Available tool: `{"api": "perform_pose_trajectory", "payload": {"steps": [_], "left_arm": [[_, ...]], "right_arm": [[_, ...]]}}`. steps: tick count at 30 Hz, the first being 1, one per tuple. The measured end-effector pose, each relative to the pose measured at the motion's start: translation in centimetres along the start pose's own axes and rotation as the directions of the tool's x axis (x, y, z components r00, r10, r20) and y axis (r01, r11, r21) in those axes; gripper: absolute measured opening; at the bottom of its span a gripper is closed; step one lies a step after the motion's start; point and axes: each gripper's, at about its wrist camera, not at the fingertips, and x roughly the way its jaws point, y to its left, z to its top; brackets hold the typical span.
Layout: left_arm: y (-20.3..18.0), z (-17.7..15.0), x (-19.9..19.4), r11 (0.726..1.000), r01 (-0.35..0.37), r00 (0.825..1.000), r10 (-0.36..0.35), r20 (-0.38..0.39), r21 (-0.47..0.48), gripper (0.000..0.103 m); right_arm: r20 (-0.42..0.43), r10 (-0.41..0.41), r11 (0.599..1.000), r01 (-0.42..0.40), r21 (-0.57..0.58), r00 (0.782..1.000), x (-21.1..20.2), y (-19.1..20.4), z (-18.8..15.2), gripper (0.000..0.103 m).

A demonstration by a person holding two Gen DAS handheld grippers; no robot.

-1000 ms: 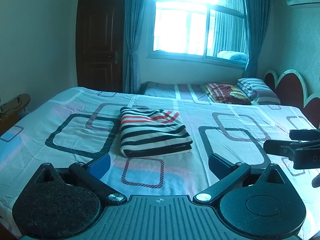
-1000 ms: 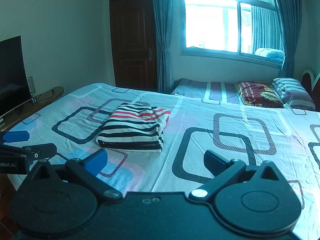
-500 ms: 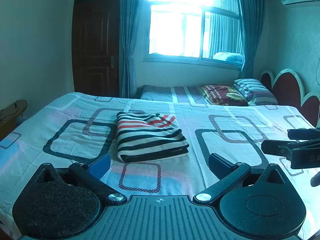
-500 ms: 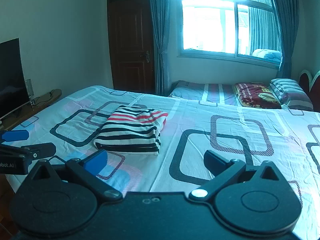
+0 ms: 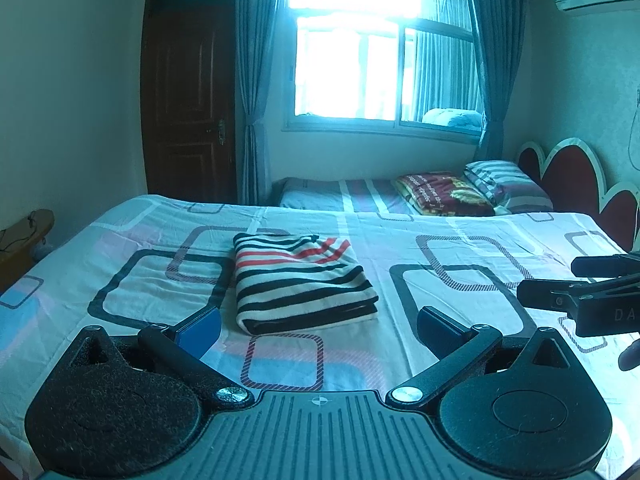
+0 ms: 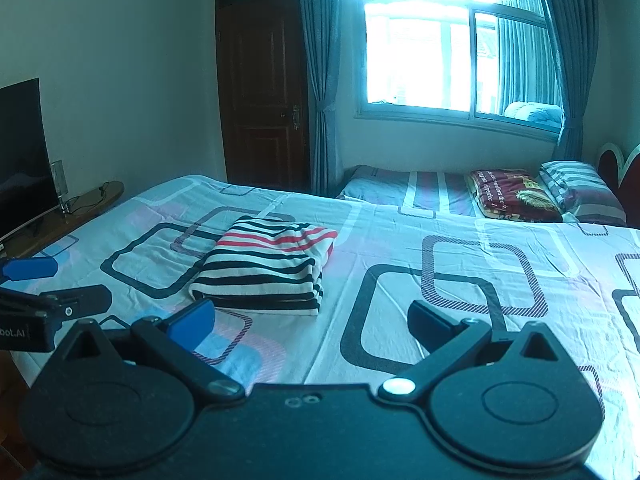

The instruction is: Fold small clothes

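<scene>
A striped garment (image 5: pixel 300 282), black, white and red, lies folded in a neat rectangle on the patterned bedsheet (image 5: pixel 460 240); it also shows in the right wrist view (image 6: pixel 268 266). My left gripper (image 5: pixel 318 326) is open and empty, held above the bed's near edge, short of the garment. My right gripper (image 6: pixel 310 322) is open and empty, to the right of the garment and back from it. The right gripper's fingers (image 5: pixel 560 296) show at the right edge of the left wrist view, the left gripper's fingers (image 6: pixel 52 300) at the left edge of the right wrist view.
Pillows (image 5: pixel 476 190) lie at the far end by a red headboard (image 5: pixel 572 176). A dark door (image 5: pixel 188 112) and a curtained window (image 5: pixel 380 68) are behind. A TV (image 6: pixel 22 156) stands on a wooden stand (image 6: pixel 68 212) left of the bed.
Both grippers have pulled back and tilted up from the bed, so the folded garment looks smaller and lower in view. The garment itself has not moved.
</scene>
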Motion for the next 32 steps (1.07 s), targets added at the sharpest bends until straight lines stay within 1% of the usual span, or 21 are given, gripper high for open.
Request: {"api": "perform_pose_trajectory", "payload": {"steps": [13,22,24,32], "left_arm": [[-0.35,0.16,-0.01,1.000,0.005,1.000,-0.005,0.003,0.004,0.103],[-0.70,0.01,0.32,1.000,0.026,1.000,-0.026,-0.002,0.014,0.103],[-0.72,-0.09,0.25,1.000,0.024,1.000,-0.024,0.014,0.016,0.103],[-0.57,-0.11,0.25,1.000,0.014,1.000,-0.014,0.015,-0.001,0.103]], "right_arm": [[0.000,0.000,1.000,0.000,0.000,1.000,-0.03,-0.03,-0.12,0.102],[0.000,0.000,1.000,0.000,-0.001,1.000,-0.05,-0.11,-0.17,0.102],[-0.001,0.002,1.000,-0.002,-0.001,1.000,-0.06,-0.11,-0.15,0.102],[-0.004,0.001,1.000,-0.001,-0.002,1.000,0.08,0.03,-0.28,0.102]]}}
